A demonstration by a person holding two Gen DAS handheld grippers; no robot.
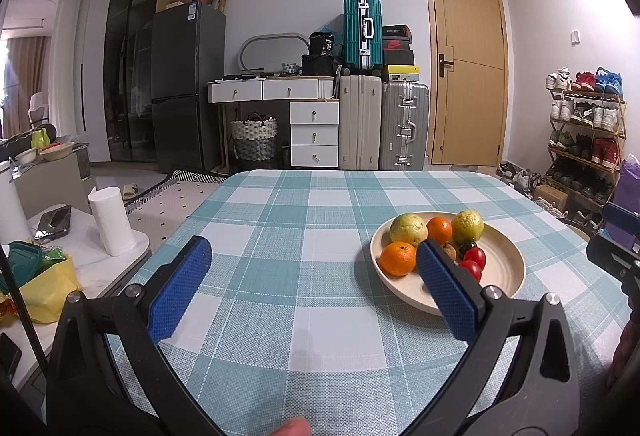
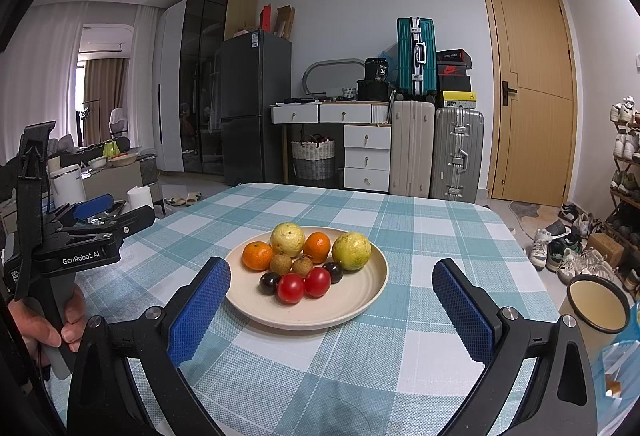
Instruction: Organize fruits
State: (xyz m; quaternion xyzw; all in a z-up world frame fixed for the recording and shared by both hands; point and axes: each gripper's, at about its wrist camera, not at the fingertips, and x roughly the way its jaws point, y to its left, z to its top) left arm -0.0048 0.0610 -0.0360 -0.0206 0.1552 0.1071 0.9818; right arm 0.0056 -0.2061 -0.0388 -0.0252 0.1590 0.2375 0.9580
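A cream plate (image 2: 360,300) on the checked tablecloth holds two oranges (image 2: 257,256), two yellow-green guavas (image 2: 352,250), two longans (image 2: 281,263), two red tomatoes (image 2: 291,288) and two dark plums (image 2: 269,282). My right gripper (image 2: 332,300) is open and empty, its blue pads either side of the plate's near rim. My left gripper (image 1: 312,276) is open and empty, left of the plate (image 1: 504,268), with its right pad in front of the fruit. The left gripper also shows at the left of the right wrist view (image 2: 96,212).
A metal cup (image 2: 596,302) stands at the table's right edge. A side table on the left carries a paper towel roll (image 1: 112,220) and a yellow bag (image 1: 48,292). Suitcases, drawers and a shoe rack (image 1: 584,132) stand beyond the table.
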